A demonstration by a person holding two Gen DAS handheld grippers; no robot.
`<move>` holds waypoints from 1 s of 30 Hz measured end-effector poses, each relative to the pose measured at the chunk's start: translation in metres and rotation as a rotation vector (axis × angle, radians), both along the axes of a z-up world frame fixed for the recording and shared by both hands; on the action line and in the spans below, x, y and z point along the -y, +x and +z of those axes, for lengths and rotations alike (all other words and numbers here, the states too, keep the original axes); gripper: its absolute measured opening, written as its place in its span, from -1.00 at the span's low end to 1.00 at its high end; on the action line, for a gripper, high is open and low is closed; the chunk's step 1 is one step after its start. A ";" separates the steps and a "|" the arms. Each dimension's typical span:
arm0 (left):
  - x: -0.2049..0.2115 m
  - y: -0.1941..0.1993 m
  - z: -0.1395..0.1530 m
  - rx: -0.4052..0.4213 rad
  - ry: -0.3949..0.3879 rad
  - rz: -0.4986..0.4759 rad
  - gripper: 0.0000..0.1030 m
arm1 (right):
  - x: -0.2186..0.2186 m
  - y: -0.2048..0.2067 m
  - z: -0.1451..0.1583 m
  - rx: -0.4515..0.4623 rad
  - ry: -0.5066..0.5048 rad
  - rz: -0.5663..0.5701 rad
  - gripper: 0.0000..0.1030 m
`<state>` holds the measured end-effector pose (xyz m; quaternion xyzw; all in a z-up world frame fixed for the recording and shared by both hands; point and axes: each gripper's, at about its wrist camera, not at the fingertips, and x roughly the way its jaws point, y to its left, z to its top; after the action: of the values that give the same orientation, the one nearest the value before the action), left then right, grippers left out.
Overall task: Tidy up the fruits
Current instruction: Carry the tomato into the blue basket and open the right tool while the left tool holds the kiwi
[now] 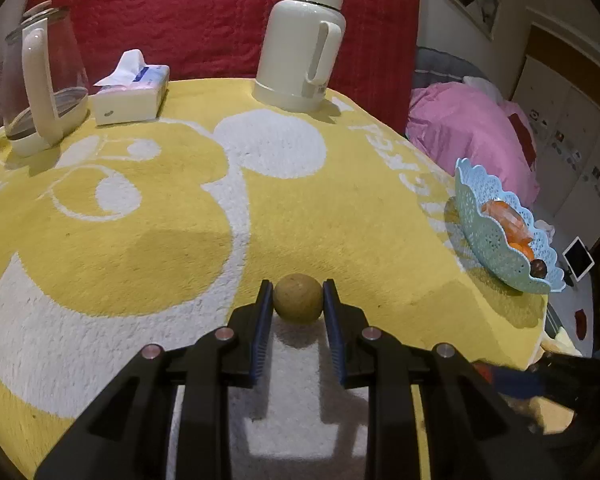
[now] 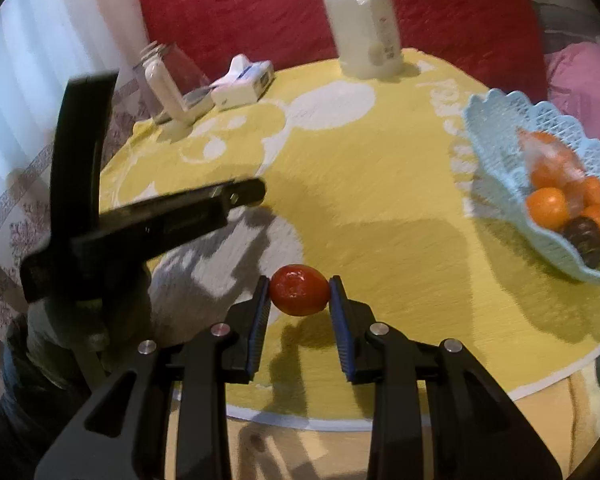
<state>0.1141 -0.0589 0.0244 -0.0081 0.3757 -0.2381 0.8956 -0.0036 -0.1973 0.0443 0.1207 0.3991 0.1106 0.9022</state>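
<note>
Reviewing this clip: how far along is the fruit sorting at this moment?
Partly done. The blue basket already holds several oranges and a dark fruit. In hand: the left gripper is shut on a round tan fruit, and the right gripper is shut on a red fruit, both above the yellow cloth. Left: carrying both to the basket. No other loose fruit shows on the cloth.

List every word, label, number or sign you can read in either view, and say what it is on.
None can be read for certain.
Yellow blanket: large white letters woven along its right edge, cut off and warped, not readable.
Tissue pack: blue print on the wrapper, too blurred.
White thermos: a small red mark and a dark code patch, too small.
Cupboard doors: small stickers, too small.
Glass kettle and blue basket: no text visible.
</note>
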 end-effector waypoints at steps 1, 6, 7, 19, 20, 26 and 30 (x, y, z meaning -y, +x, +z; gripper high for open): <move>0.000 0.000 0.000 0.003 -0.001 0.005 -0.51 | 0.003 0.000 0.003 0.006 0.001 -0.008 -0.40; -0.005 -0.003 0.003 0.016 -0.012 0.042 -0.51 | 0.024 -0.004 0.018 0.043 0.006 -0.063 -0.40; -0.006 -0.003 0.003 0.017 -0.014 0.046 -0.51 | 0.030 -0.005 0.021 0.052 0.008 -0.078 -0.40; -0.002 -0.009 0.006 0.038 0.001 0.045 -0.51 | 0.102 -0.010 0.039 0.106 0.024 -0.268 -0.40; -0.002 -0.009 0.006 0.040 0.002 0.047 -0.51 | 0.106 -0.009 0.040 0.108 0.024 -0.279 -0.40; -0.002 -0.009 0.006 0.040 0.001 0.048 -0.51 | 0.122 0.006 0.035 0.107 0.019 -0.327 -0.40; -0.002 -0.009 0.006 0.042 0.004 0.046 -0.51 | 0.123 0.021 0.025 0.085 0.012 -0.344 -0.40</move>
<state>0.1055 -0.0567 0.0301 -0.0099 0.3571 -0.2167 0.9085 0.0176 -0.3206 0.0693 0.1876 0.3336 -0.0379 0.9231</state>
